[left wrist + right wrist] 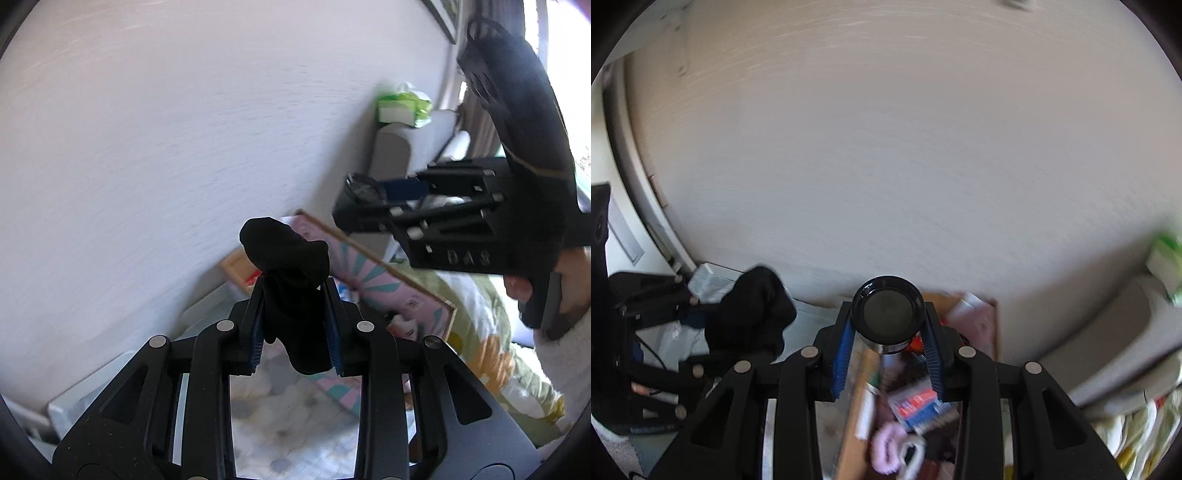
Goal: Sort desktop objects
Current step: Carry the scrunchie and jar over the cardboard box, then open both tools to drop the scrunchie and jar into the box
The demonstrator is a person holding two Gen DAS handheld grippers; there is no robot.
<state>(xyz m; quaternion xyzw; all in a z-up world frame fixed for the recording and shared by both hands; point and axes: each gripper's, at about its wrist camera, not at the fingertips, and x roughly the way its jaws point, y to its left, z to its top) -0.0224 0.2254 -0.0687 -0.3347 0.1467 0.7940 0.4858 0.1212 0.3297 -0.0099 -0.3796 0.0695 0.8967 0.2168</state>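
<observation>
Behind both grippers a pale wall with a faint horizontal grain fills most of each view. At its left edge in the right wrist view runs a white door frame. Low on the right a grey sofa stands against the wall, and a green and white pack rests on its arm. A framed pink and teal picture leans at the foot of the wall, and beneath it lies a patterned floor covering.

The left gripper is clenched on a black cloth, which bulges above the blue finger pads and hangs below them, held up in the air in front of the wall. The right gripper grasps a metal cylinder with a black top, its end pointing toward the camera. Directly under it sits an open cardboard box holding a red and blue packet, a pink fluffy item and other things too blurred to name.

The two grippers are near each other, side by side, each visible from the other's camera. Above and ahead of both is bare wall; the box, picture and sofa crowd the space lower down.
</observation>
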